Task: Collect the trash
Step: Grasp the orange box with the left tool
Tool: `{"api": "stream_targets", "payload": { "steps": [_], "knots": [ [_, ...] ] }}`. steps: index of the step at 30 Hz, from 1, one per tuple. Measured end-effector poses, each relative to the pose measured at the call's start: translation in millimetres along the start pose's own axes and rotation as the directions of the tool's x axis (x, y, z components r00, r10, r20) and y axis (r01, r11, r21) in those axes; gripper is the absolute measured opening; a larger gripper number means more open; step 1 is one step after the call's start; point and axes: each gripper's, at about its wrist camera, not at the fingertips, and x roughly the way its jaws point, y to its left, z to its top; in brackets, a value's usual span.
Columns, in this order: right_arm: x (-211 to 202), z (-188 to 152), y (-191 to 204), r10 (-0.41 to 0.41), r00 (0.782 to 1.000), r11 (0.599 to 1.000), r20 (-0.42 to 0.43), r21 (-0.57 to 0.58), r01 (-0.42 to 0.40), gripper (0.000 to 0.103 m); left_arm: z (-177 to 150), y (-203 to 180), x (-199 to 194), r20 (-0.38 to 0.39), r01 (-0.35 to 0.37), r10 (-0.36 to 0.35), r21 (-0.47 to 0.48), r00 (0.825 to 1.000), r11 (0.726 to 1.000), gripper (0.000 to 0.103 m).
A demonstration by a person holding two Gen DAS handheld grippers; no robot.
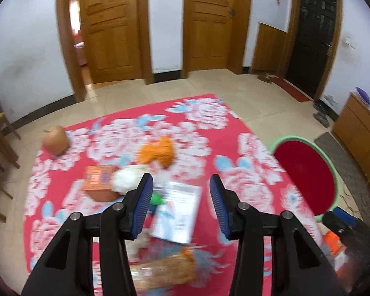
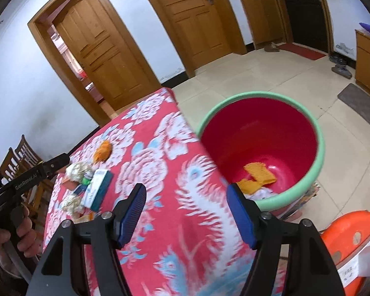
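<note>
Overhead: red floral tablecloth (image 1: 246,172), beige tiled floor (image 1: 259,91), wooden doors (image 1: 111,24).

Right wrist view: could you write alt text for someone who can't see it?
An open right gripper hovers over a red floral tablecloth, beside a red bin holding orange scraps. Litter, including a white box, lies farther left.

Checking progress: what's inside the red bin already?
The right wrist view shows orange wrappers and something pale on the floor of the red bin. The near rim and the right gripper hide the rest.
</note>
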Motion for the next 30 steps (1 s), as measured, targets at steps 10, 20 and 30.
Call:
{"api": "stream_targets", "payload": {
  "steps": [10,20,30],
  "knots": [
    [7,-5,35,0.003,1.0,0.998,-0.013,-0.06,-0.004,0.071,-3,86,16,-0.024,-0.144,0.142,-0.1,0.99,0.984,0.051],
    [22,-6,46,0.001,0.999,0.996,-0.047,-0.092,-0.006,0.071,-2,106,60,-0.084,-0.193,0.184,-0.102,0.979,0.976,0.066],
    [38,-4,44,-0.006,0.997,0.995,-0.072,-0.096,0.0,0.071,0,106,87,-0.086,-0.203,0.195,-0.089,0.977,0.975,0.074]
  ]
}}
